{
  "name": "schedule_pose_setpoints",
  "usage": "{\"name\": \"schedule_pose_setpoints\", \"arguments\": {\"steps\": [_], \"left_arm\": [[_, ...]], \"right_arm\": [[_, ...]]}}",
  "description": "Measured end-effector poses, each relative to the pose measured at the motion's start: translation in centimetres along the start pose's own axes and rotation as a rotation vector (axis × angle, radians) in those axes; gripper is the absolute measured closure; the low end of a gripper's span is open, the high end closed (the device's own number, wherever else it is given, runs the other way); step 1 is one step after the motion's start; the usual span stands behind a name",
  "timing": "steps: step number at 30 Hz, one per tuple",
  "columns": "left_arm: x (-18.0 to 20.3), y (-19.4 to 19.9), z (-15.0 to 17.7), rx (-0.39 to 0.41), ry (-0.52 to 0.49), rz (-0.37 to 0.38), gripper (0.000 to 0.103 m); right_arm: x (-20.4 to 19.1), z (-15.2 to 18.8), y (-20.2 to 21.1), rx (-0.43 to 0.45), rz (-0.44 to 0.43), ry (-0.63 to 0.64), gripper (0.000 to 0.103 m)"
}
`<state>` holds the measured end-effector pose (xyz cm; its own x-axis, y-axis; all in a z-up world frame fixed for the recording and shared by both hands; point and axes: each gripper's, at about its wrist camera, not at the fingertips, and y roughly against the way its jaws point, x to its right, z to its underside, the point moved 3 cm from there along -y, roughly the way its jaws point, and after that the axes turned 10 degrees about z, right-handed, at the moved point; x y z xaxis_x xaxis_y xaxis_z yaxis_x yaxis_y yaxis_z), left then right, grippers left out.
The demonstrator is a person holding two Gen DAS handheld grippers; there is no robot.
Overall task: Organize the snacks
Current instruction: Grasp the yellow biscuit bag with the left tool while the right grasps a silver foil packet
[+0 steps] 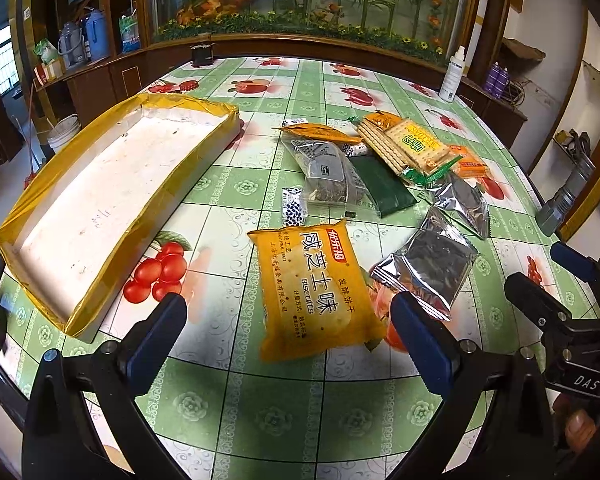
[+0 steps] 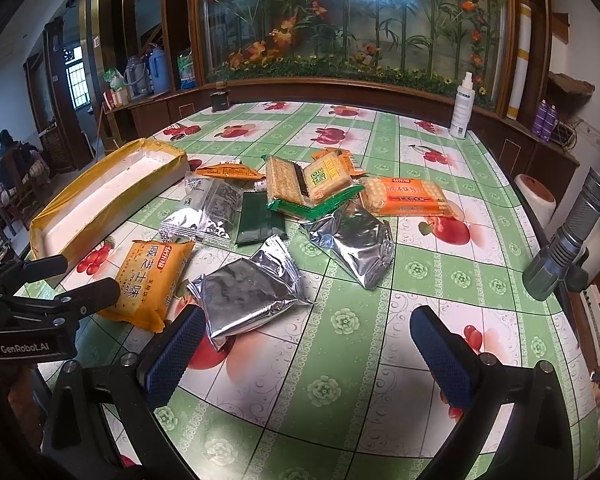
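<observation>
A yellow biscuit packet (image 1: pixel 316 288) lies flat on the table between the fingers of my open, empty left gripper (image 1: pixel 288 320); it also shows in the right wrist view (image 2: pixel 150 280). A silver foil packet (image 1: pixel 428 264) lies to its right, just ahead of my open, empty right gripper (image 2: pixel 304 340), where it shows again (image 2: pixel 248 292). Farther back lie a second silver packet (image 2: pixel 352 240), a green cracker pack (image 2: pixel 312 188), an orange cracker pack (image 2: pixel 404 196), a clear bag (image 1: pixel 328 168) and a dark green packet (image 1: pixel 384 188). A long empty yellow-taped white tray (image 1: pixel 100 200) sits left.
The round table has a green fruit-print cloth (image 1: pixel 260 400). A white spray bottle (image 2: pixel 462 108) stands at the far right edge. A grey flashlight (image 2: pixel 568 236) rests at the right edge. A small dark box (image 1: pixel 202 54) sits at the far edge. The right gripper shows at the left view's right side (image 1: pixel 560 280).
</observation>
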<state>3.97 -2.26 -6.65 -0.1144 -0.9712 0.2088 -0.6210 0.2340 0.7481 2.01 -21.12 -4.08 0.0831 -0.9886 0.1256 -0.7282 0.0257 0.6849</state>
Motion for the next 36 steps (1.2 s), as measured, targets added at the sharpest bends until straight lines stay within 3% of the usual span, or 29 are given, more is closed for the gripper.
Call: {"name": "schedule_pose_setpoints", "arguments": {"steps": [20,25,29,30,36], "left_arm": [[1.0,-2.8,-0.7,-0.062,-0.021,-0.029,0.000],[0.2,-4.8,-1.1,-0.114,-0.026,-0.096,0.000],[-0.8,-6.3,-0.6,-0.176,-0.018,-0.102,0.000],[-1.2,-6.4,-0.5,-0.184,0.008,-0.065,0.001],[-3.5,-5.7,-0.5,-0.165,0.022,-0.084,0.000]], "right_arm": [[0.1,0.0,-0.3,-0.003,0.020,0.011,0.000],[-0.1,0.2,-0.9,-0.019,-0.044,0.007,0.000],[-0.9,0.5,-1.7,-0.034,-0.074,0.030,0.000],[-1.1,0.5,-2.0,-0.041,-0.089,0.033,0.000],[-1.4,0.1,-4.5,-0.127,-0.158,-0.063,0.000]]}}
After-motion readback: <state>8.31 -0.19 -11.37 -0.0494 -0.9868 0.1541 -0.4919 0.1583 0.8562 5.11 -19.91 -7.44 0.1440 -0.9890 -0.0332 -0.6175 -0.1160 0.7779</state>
